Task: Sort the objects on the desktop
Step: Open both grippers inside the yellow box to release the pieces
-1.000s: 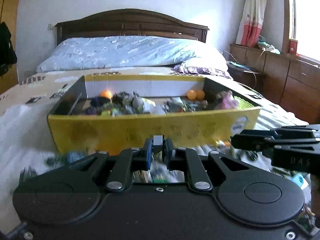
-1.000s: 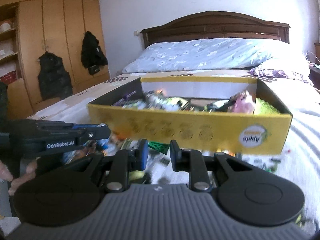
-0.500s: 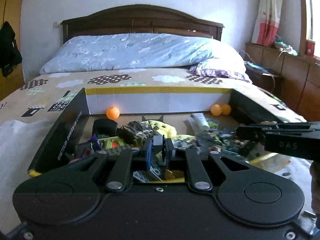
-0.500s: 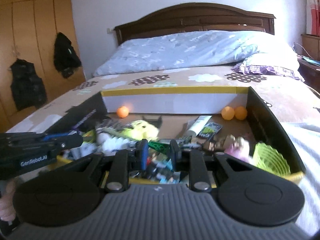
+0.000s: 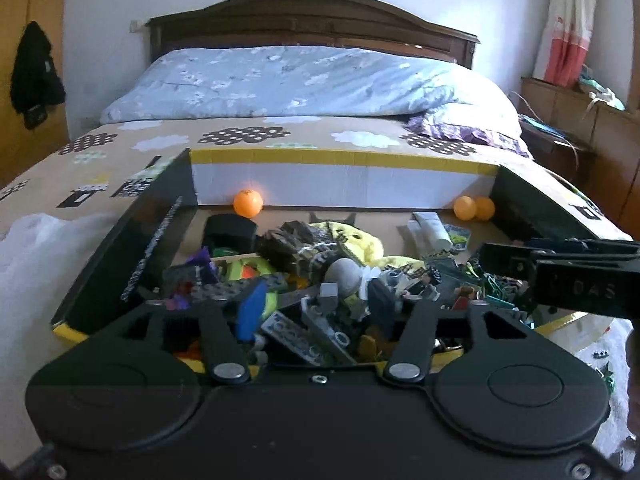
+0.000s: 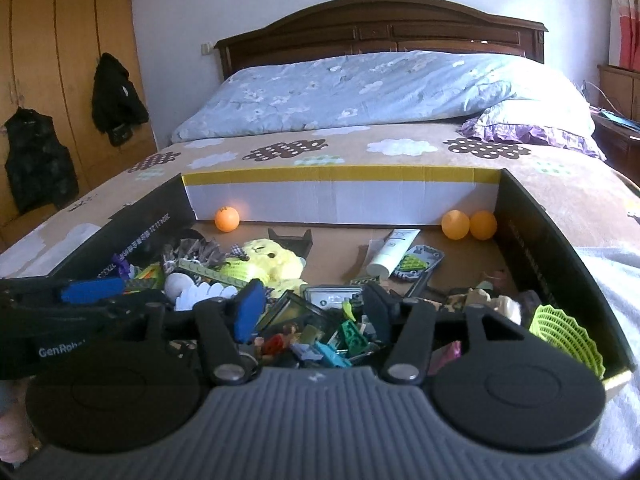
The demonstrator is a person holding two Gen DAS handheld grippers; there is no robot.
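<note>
Left tongs [image 5: 316, 304] and right tongs [image 6: 312, 312] both spread wide, gripping nothing, poised above the near end of the cardboard box [image 6: 340, 200] on the bed [image 6: 400, 148]. Inside the box: jumbled toy bricks [image 5: 296, 332] nearest, yellow plush [image 6: 272, 260] mid-box, three orange balls [image 6: 227, 219] against the box's far wall.

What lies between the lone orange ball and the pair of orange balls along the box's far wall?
Nothing: in the right wrist view, only bare cardboard floor separates the lone orange ball from the pair of orange balls.
</note>
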